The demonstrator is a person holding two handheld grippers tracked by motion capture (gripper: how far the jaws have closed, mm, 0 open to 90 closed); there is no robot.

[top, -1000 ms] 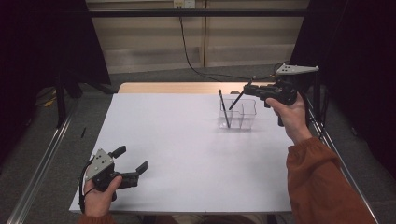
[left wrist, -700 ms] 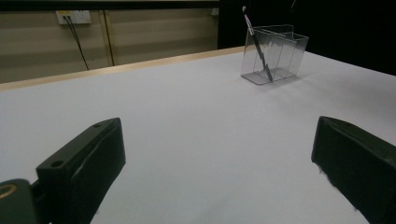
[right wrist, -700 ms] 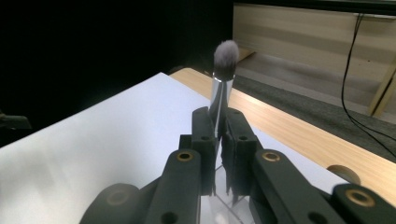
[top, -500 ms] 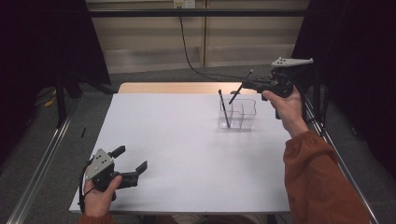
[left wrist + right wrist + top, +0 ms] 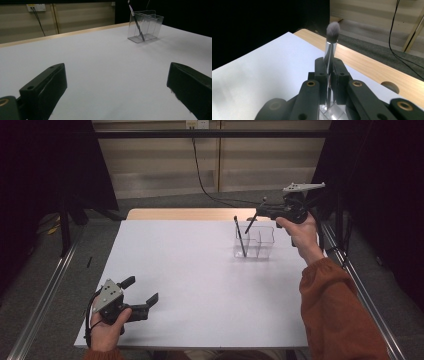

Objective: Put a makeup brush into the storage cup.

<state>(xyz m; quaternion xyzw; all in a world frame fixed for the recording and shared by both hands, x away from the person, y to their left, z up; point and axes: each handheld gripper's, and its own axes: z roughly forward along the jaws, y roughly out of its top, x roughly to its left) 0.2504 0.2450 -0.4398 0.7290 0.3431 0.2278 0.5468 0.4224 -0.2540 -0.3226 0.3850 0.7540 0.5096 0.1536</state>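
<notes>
Right tool (image 5: 266, 211) clenched on a makeup brush (image 5: 331, 40), held above the clear organizer (image 5: 255, 241). Left tool (image 5: 141, 295) released, jaws spread, resting low on the counter (image 5: 200, 280).

Both grippers are black, each topped with a grey three-cornered plate: left gripper (image 5: 142, 292), right gripper (image 5: 259, 212). Brass-ringed screw holes dot the jaws. Rust-orange sleeve (image 5: 340, 315).

White-topped counter (image 5: 200, 270) with pale wood far edge — grey carpeted floor (image 5: 165, 202) around it. Beige panelled back wall (image 5: 150, 160), white wall socket (image 5: 196, 124), black hanging cable (image 5: 200, 172). Black curtains (image 5: 45, 165) both sides — dim light.
</notes>
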